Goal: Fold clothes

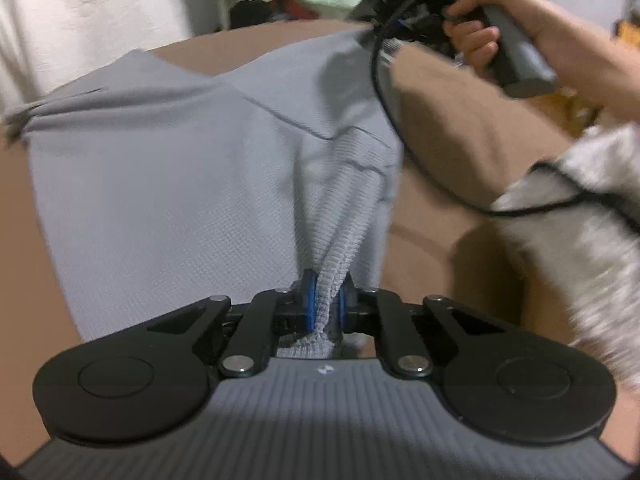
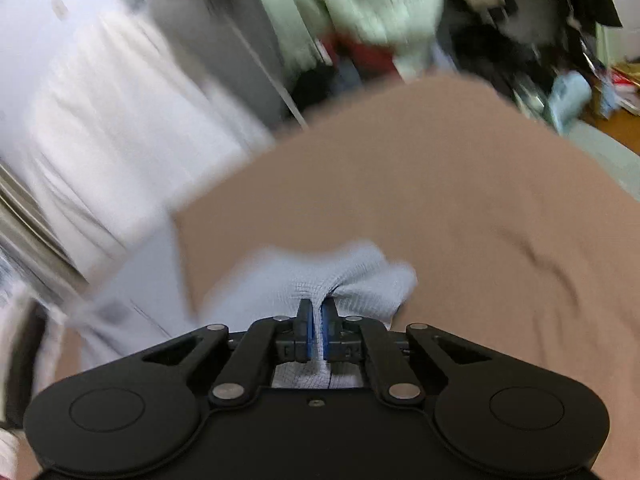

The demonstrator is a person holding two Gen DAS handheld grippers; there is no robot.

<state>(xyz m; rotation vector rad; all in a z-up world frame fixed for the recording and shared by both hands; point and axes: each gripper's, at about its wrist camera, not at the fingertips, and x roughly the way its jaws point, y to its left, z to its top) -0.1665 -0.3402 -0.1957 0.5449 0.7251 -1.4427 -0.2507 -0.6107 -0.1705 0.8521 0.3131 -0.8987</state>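
A grey waffle-knit garment lies spread over a brown bed cover. My left gripper is shut on its ribbed edge, and the cloth runs taut from the jaws up toward the far right. There a hand holds the other gripper's handle at the garment's far corner. In the right wrist view my right gripper is shut on a bunch of the same grey cloth, which bulges just past the blue pads. That view is motion-blurred.
The brown cover stretches right of the garment. A fuzzy grey sleeve and a black cable cross the right side. A white curtain hangs at left; a pale green garment and dark clutter sit behind the bed.
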